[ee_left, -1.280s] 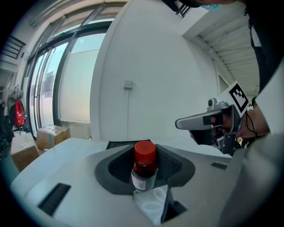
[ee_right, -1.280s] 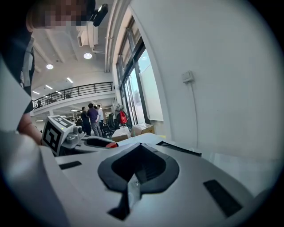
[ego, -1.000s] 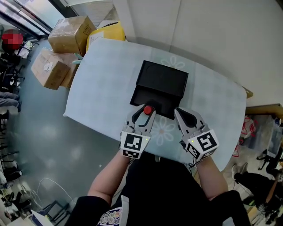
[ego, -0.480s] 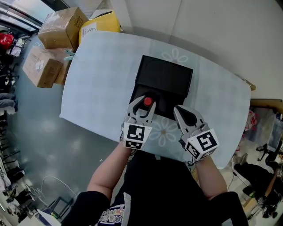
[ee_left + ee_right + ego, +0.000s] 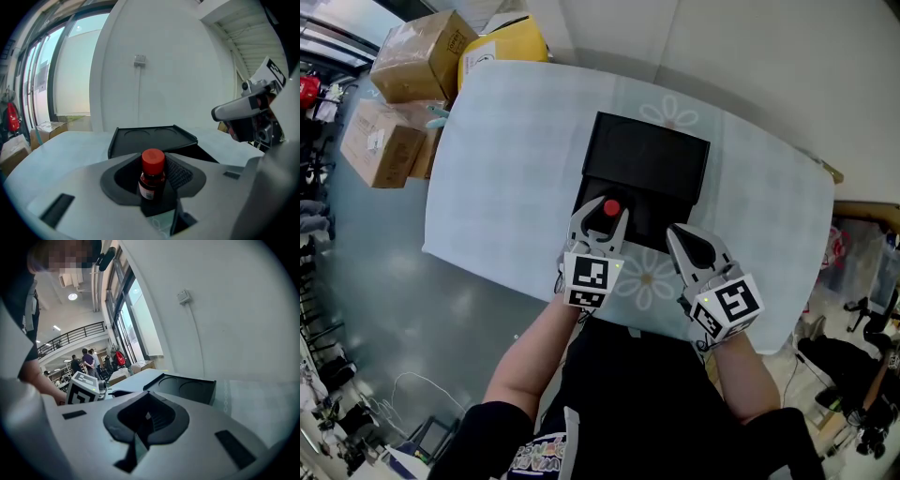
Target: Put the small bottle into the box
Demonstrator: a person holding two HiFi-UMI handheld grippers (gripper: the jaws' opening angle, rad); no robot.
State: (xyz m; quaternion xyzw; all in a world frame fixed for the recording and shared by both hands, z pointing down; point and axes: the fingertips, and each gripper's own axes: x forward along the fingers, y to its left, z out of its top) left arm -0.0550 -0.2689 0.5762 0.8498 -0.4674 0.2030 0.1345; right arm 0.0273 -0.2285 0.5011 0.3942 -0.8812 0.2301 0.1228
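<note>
**Item 1, small bottle** (image 5: pixel 152 176): red cap, dark body, pale label with print too small to read. It stands upright, long axis vertical, off the surface. Its base sits below the jaw pads and is hidden.

**Item 2, left claw** (image 5: pixel 607 216): pinching the small bottle by its body, one pad on each side, with the cap clear above them. It is the nearer of the two to the box's left half.

**Item 3, box** (image 5: pixel 645 155): black, lid thrown open to the far side, two round impressions in the lid panel. The open tray lies on the near side, just beyond and slightly right of the left claw.

**Key relation:** the head view puts the cap over the tray's near-left part. It cannot be told whether the bottle is already past the near rim or just short of it. A short move to the far right, then down, looks likely.

**Item 4, right claw** (image 5: pixel 692 246): jaws pressed together with nothing between them. It hovers near the tray's near-right corner, apart from the box.

**Item 5, surface** (image 5: pixel 506 169): pale cloth with a flower print.

**Obscured:** the tray interior reads as flat black, so its depth and any contents cannot be made out.
</note>
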